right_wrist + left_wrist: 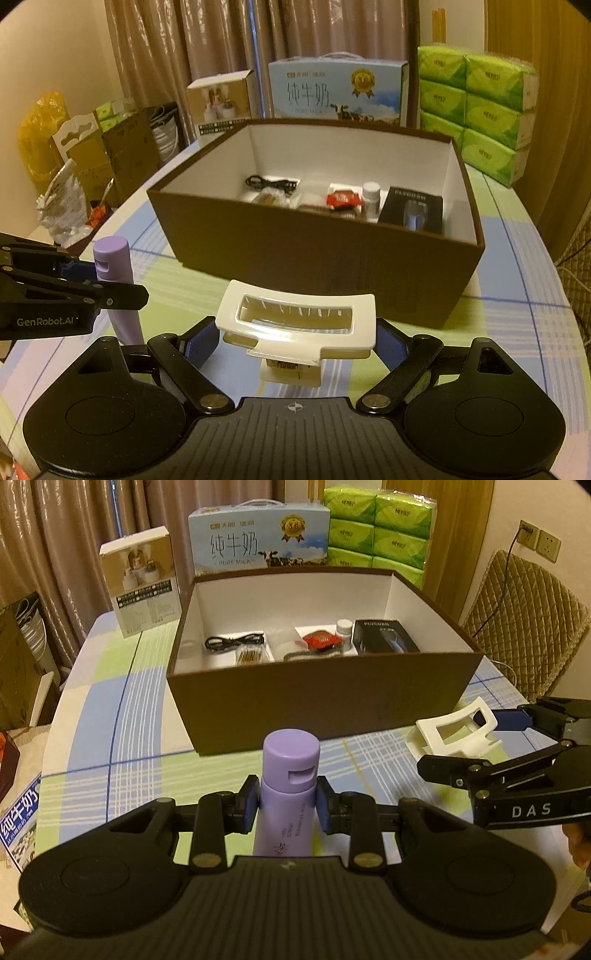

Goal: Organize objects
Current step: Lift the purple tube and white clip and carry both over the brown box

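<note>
While both grippers are loaded, neither load has reached the box. The left gripper [286, 805] pinches a purple tube [290, 775] just below its cap, pads pressed against both sides; the tube stands upright, long axis vertical, its lower end hidden behind the gripper body. The right gripper [295, 341] is closed on a white clip [295, 321], pads against its two short ends, so the clip's long axis lies crosswise between the fingers — whether it rests on the surface [517, 295] or is lifted clear of it I cannot tell.

The brown box [321, 705] lies straight ahead of both grippers, open-topped, its near wall between them and the white interior. Inside, along the far side, sit a black cable [234, 641], a red packet [320, 641], a small white bottle [343, 629] and a black carton [384, 637]; the near part of the floor is hidden by the wall.

Both grippers look about equally near the box. Judging by this, either load must rise above the wall before moving forward — the tall tube needs more clearance.
</note>
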The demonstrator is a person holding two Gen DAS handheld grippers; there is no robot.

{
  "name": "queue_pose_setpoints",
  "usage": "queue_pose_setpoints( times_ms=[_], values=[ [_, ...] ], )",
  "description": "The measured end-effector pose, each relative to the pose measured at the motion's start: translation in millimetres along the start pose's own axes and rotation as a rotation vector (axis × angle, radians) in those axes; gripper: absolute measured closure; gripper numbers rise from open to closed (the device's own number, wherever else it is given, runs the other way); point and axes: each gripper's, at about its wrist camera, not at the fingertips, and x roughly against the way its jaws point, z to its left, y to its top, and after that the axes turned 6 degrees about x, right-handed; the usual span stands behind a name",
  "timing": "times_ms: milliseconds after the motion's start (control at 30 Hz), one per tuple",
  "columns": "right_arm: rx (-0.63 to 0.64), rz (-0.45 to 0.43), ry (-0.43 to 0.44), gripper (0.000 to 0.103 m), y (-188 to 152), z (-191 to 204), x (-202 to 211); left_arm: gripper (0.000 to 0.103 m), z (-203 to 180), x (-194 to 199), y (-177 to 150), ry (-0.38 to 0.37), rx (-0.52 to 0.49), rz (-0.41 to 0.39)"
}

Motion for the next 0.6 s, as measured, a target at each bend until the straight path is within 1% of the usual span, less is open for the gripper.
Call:
queue_pose_setpoints(
  times_ms=[267,600],
  values=[
    [0.009,-0.047,-0.002,0.018,24,-8,-1,0.076,-1,2,26,-0.004,-0.007,-0.042],
    [0.012,-0.110,0.000,0.018,59,-21,-8,0.076,-4,4,71,-0.022,-0.010,-0.116]
  ],
)
